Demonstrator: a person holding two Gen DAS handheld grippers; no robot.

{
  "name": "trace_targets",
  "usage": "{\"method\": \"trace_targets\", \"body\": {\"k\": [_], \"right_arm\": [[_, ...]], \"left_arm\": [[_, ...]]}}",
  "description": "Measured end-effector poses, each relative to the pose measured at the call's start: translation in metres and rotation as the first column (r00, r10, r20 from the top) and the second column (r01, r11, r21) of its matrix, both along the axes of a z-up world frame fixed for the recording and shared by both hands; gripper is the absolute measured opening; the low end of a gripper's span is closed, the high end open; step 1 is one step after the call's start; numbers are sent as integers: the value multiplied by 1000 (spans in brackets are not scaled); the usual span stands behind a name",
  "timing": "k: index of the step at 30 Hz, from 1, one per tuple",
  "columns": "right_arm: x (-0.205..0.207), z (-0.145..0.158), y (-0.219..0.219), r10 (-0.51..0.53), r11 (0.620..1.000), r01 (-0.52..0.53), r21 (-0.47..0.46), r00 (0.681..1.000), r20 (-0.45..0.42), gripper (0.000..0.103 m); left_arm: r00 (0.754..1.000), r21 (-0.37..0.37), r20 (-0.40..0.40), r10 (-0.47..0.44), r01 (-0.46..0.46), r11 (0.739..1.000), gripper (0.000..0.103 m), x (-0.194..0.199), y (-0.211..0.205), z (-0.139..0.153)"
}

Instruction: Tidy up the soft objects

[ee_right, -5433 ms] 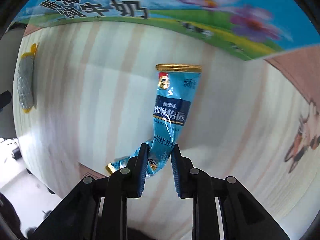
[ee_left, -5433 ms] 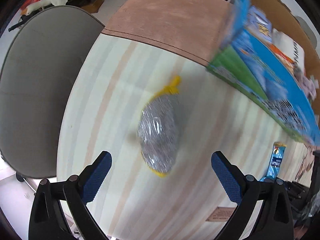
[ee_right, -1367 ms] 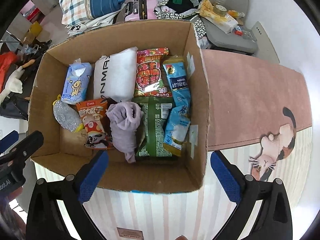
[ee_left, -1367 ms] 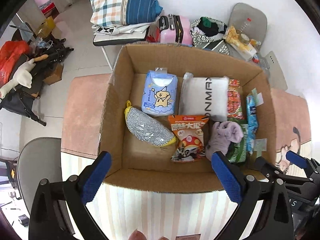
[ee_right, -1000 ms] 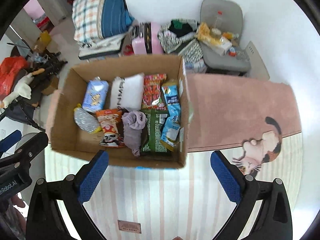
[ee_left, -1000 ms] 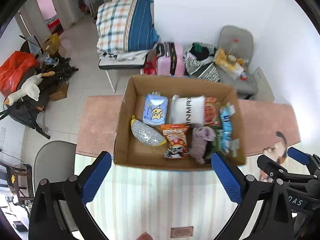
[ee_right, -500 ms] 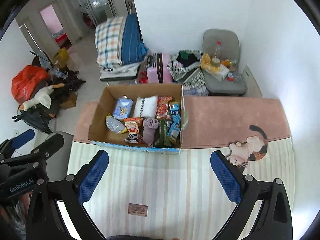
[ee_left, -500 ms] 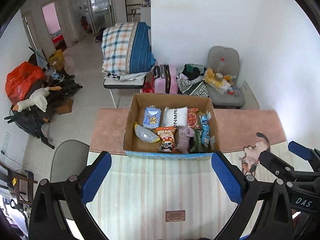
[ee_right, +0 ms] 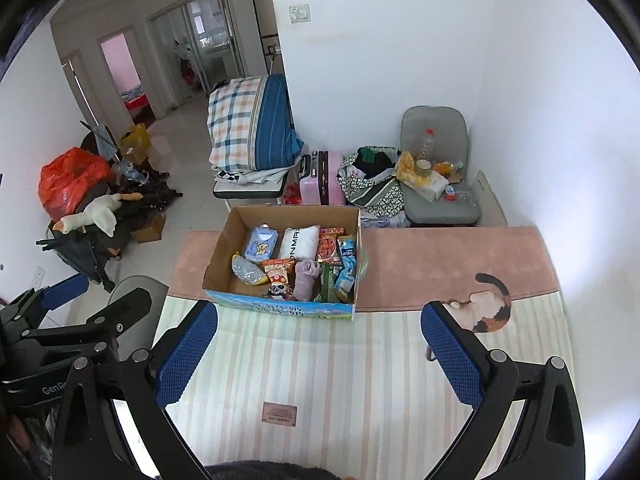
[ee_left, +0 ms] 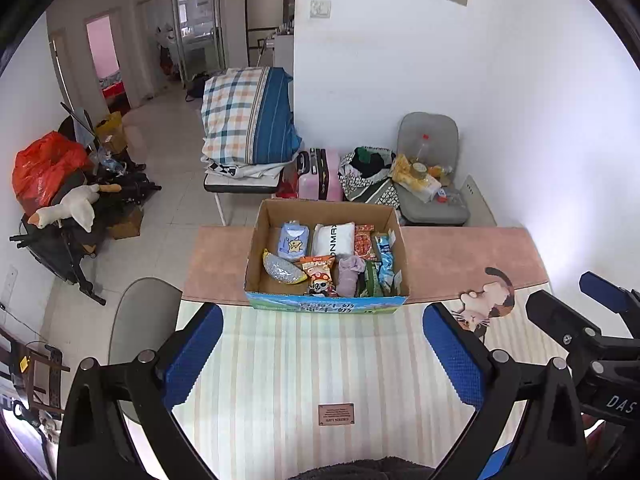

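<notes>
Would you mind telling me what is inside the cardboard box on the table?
The cardboard box holds a blue tissue pack, white pillow, silver scrubber, mushroom snack bag, purple cloth and more packets at the right. Anything beneath them is covered.

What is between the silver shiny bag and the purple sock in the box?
The orange snack bag lies between the silver bag and purple sock, in both views.

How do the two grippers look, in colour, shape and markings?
The left gripper and the right gripper look alike: black angular frames with silver bolts, each with two fingers covered in blue dotted pads. White letters "GenR", cut off, show on the left gripper's body in the right wrist view, and "DAS" on the right gripper's body in the left wrist view. No cables or sleeves are visible.
</notes>
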State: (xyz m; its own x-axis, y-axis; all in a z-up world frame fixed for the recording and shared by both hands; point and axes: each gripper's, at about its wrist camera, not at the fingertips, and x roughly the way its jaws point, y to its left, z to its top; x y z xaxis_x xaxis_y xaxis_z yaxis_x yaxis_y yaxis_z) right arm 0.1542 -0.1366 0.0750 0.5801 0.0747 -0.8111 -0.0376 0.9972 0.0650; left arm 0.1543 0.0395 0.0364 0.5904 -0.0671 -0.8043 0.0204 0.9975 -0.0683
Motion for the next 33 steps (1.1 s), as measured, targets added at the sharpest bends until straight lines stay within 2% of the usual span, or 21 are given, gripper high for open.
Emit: {"method": "trace_targets", "body": {"k": [9, 15, 33], "right_arm": [[-12, 14, -5, -37, 999, 38, -22, 999, 31, 103], [-10, 20, -4, -55, 997, 58, -56, 997, 56, 103], [-11, 26, -2, -61, 995, 67, -73, 995, 80, 103]], "left_arm": [[997, 24, 70, 40, -41, 999, 102, -12, 7, 16], [996, 24, 77, 42, -44, 999, 102, -12, 10, 17], [996, 10, 84, 44, -45, 999, 103, -14, 12, 18]]}}
